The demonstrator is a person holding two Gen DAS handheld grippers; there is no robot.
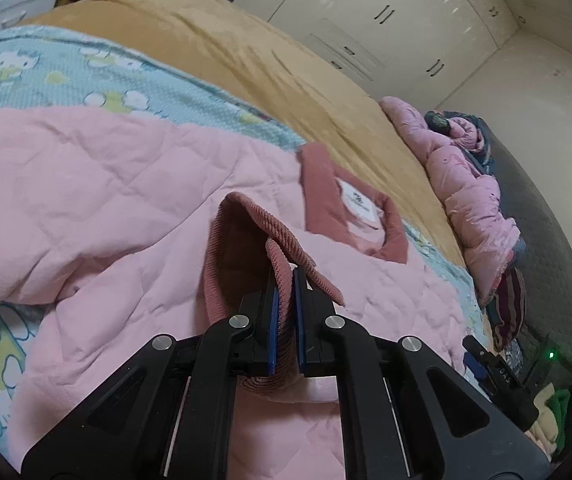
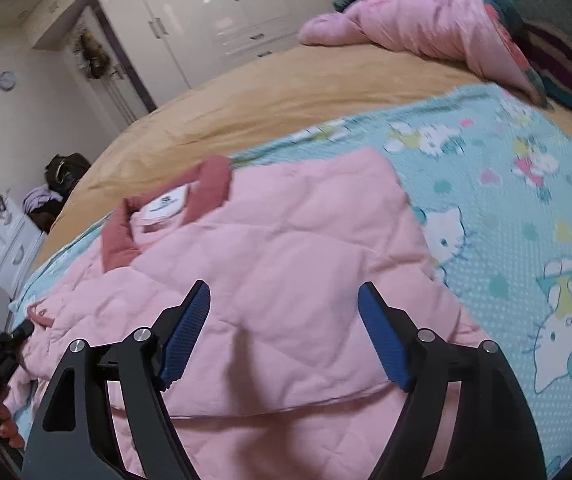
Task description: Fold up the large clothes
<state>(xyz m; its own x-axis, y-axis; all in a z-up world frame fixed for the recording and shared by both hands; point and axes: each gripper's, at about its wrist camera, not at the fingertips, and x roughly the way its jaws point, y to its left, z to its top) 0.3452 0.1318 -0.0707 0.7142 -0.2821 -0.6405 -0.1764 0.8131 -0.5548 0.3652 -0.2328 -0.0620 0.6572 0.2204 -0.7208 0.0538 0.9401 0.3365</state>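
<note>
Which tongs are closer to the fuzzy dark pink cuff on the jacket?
Left. The left tongs are shut right on the ribbed cuff, pinching its edge. The right tongs are open above the pink jacket, off the cuff.

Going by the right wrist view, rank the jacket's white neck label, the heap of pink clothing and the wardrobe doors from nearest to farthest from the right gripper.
From the right gripper, open over the pink jacket:
1. White neck label, inside the collar, ahead and to the left.
2. Heap of pink clothing, at the bed's far edge, upper right.
3. Wardrobe doors, beyond the bed.
</note>
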